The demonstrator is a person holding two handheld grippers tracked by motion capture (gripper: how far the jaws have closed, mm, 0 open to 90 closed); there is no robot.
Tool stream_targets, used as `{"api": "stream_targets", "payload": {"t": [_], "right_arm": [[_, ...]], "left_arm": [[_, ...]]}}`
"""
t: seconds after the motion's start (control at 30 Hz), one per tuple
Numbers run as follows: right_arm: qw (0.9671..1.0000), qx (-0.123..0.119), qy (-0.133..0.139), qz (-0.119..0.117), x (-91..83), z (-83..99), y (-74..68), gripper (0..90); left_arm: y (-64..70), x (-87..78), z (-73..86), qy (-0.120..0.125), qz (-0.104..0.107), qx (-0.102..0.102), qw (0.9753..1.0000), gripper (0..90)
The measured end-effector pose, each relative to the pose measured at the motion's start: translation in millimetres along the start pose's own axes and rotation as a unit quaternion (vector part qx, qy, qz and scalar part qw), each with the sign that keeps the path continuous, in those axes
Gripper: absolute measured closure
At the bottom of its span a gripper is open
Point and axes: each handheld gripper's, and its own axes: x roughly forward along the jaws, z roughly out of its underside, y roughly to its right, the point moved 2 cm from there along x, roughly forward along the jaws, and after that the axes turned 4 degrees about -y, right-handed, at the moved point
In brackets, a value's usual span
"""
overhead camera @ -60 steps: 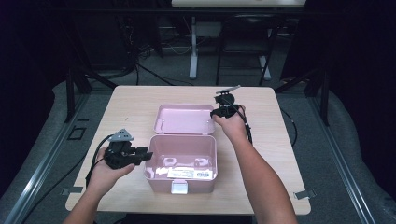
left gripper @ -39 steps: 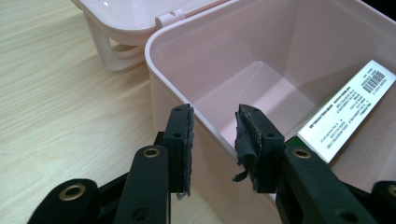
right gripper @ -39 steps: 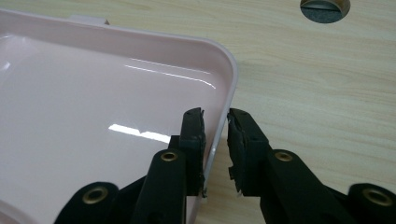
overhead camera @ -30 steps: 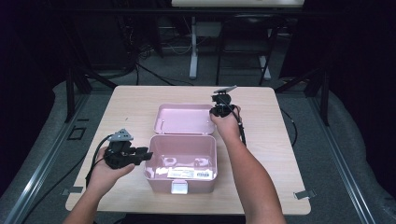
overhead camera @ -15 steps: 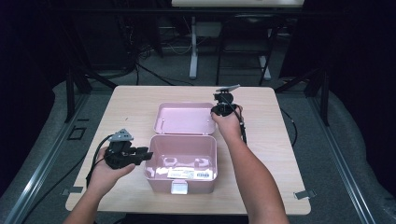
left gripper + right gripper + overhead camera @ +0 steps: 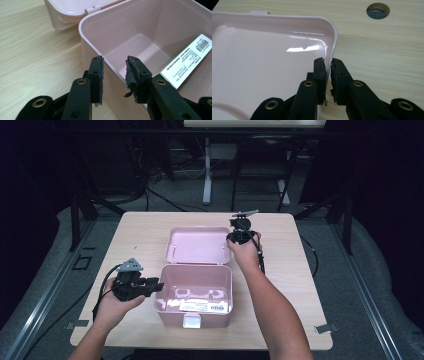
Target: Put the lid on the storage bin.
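An open pink plastic box (image 6: 170,316) stands at the table's front middle, and its hinged lid (image 6: 197,245) lies flat behind it. A white barcode label (image 6: 200,306) lies inside the box. My left gripper (image 6: 156,286) is at the box's left wall. In the left gripper view it (image 6: 115,75) is open, with its jaws straddling the wall's rim (image 6: 120,30) and a gap on either side. My right gripper (image 6: 235,239) is at the lid's right edge. The right gripper view shows it (image 6: 329,67) shut on the lid's raised rim (image 6: 262,62).
The light wooden table (image 6: 140,230) has a round cable hole (image 6: 378,10) beyond the lid's right corner. Dark floor, cables and stand legs surround the table. Each gripper trails a black cable across the tabletop.
The right hand has shifted only slightly at the lid's right edge. The left hand and the box have stayed where they were.
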Motion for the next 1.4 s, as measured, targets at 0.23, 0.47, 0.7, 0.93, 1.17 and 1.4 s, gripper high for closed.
{"api": "stream_targets", "payload": {"t": [0.23, 0.47, 0.7, 0.93, 1.17, 1.4], "right_arm": [[0.9999, -0.006, 0.011, 0.005, -9.3, -4.4, -3.8, 84.1], [0.9996, -0.016, 0.024, 0.006, -20.2, -5.8, -6.6, 84.8], [0.9982, -0.032, 0.049, 0.014, -33.8, -4.7, -11.9, 85.5], [0.9962, -0.048, 0.073, 0.008, -48.6, -2.0, -14.8, 85.6], [0.9932, -0.062, 0.099, 0.001, -64.2, 3.1, -17.4, 86.1], [0.9903, -0.065, 0.122, -0.015, -79.5, 10.3, -18.7, 86.7]], "left_arm": [[-0.1, -0.1, 0.1, 0.0, 0.0, 0.0, 1.0, 66.7], [0.1, 0.0, 0.1, 0.001, -0.001, -0.001, 1.0, 66.7], [0.1, 0.1, 0.3, 0.001, 0.0, -0.005, 1.0, 66.7], [0.0, 0.2, 0.4, 0.002, 0.002, -0.008, 1.0, 66.7], [0.1, 0.2, 0.5, 0.002, 0.001, -0.01, 1.0, 66.7], [-0.5, -0.1, 0.5, 0.001, 0.003, -0.008, 1.0, 65.9]]}}
